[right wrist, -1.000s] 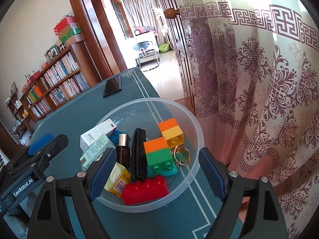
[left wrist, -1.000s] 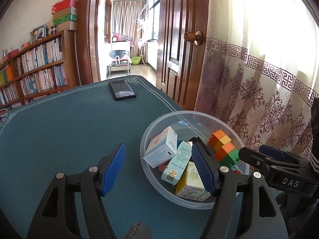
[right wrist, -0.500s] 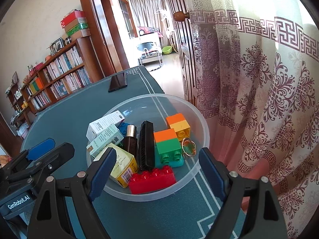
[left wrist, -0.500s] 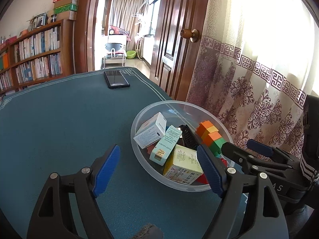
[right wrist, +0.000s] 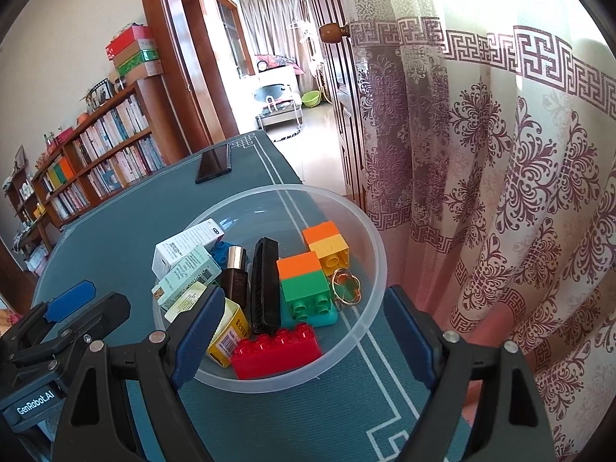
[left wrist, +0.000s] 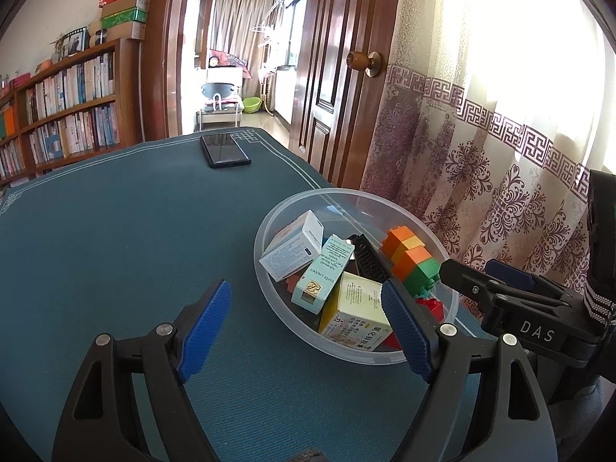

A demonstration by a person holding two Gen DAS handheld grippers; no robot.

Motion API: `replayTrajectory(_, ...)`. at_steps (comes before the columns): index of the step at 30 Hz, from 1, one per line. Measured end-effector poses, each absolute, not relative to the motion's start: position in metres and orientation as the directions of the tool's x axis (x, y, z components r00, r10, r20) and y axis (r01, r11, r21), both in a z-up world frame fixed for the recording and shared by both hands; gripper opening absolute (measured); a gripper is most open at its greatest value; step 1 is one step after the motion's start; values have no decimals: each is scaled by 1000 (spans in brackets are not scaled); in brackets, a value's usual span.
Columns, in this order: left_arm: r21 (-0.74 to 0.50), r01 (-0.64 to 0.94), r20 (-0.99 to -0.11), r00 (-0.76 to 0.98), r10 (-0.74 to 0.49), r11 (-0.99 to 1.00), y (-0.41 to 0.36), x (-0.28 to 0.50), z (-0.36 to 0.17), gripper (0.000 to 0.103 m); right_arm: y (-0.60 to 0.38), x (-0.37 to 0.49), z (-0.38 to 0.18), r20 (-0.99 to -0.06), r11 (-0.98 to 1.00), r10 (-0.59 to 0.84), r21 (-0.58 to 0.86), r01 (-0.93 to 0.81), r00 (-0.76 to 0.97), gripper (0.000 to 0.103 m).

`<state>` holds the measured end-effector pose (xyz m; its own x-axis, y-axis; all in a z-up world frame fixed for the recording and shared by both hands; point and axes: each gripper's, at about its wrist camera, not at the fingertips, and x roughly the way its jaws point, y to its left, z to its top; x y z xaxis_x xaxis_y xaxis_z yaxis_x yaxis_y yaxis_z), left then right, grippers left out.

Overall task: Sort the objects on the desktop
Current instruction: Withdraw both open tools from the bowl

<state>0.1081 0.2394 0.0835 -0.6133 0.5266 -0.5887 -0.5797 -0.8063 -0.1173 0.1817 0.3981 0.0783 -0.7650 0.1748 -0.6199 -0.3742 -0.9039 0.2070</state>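
A clear plastic bowl (left wrist: 269, 300) (right wrist: 369, 231) stands near the table's right edge. It holds small cartons (left wrist: 292, 246) (right wrist: 184, 242), a yellow box (left wrist: 358, 315) (right wrist: 231, 331), a black comb (right wrist: 265, 285), a dark bottle (right wrist: 235, 277), a key ring (right wrist: 346, 288) and red (right wrist: 275, 354), green (right wrist: 308, 292) and orange-yellow (right wrist: 327, 242) toy bricks. My left gripper (left wrist: 308, 327) is open and empty, just short of the bowl's near left rim. My right gripper (right wrist: 304, 335) is open and empty, its fingers either side of the bowl's near rim.
A black phone (left wrist: 225, 150) (right wrist: 213, 163) lies at the far edge of the teal table mat (left wrist: 115, 238). A patterned curtain (right wrist: 500, 192) hangs close on the right, beside a wooden door (left wrist: 338, 77). Bookshelves (left wrist: 57, 115) stand at the far left.
Both grippers have drawn back from the bowl and stayed open. The left finger that reached over the bowl's contents is now outside its near rim.
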Motion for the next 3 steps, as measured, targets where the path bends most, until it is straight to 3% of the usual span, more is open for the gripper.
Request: replayTrajectory(3, -113, -564, -594, -622, 510, -818, 234, 104, 82, 84, 396, 181, 77, -620, -906, 166, 210, -366, -767, 88)
